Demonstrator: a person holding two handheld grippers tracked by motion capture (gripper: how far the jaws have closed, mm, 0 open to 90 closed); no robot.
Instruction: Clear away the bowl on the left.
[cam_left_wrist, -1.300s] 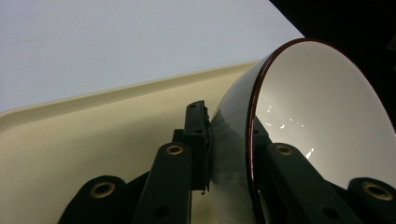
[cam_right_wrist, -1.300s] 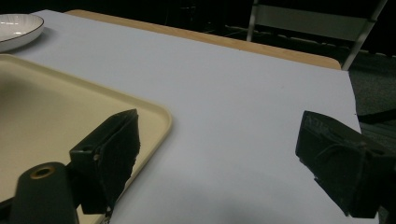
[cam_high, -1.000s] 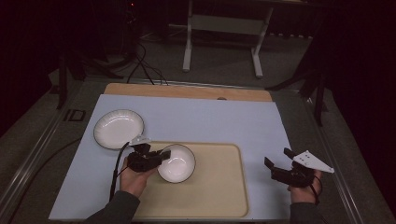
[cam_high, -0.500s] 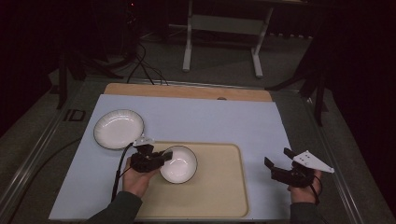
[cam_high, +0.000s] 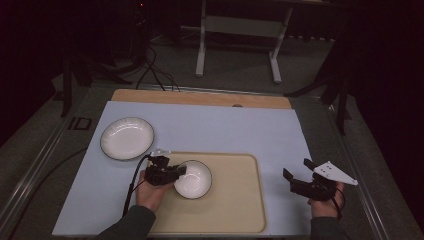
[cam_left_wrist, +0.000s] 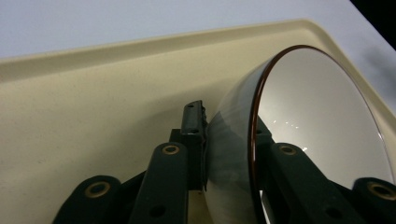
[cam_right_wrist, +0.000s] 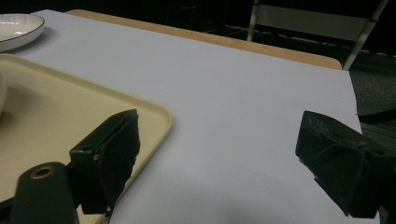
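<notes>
Bowl (cam_high: 193, 179) shifted on tray (cam_high: 235, 205), plate (cam_high: 127, 138) near

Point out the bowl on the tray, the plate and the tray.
bowl (cam_high: 194, 180), high view, inner white surface.
plate (cam_high: 127, 138), high view, centre of its white face.
tray (cam_high: 235, 200), high view, bare cream floor right of the bowl.

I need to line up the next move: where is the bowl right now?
In the high view the bowl sits on the left part of the tray, its rim clamped by the left gripper; the plate lies behind it, off the tray.
</notes>
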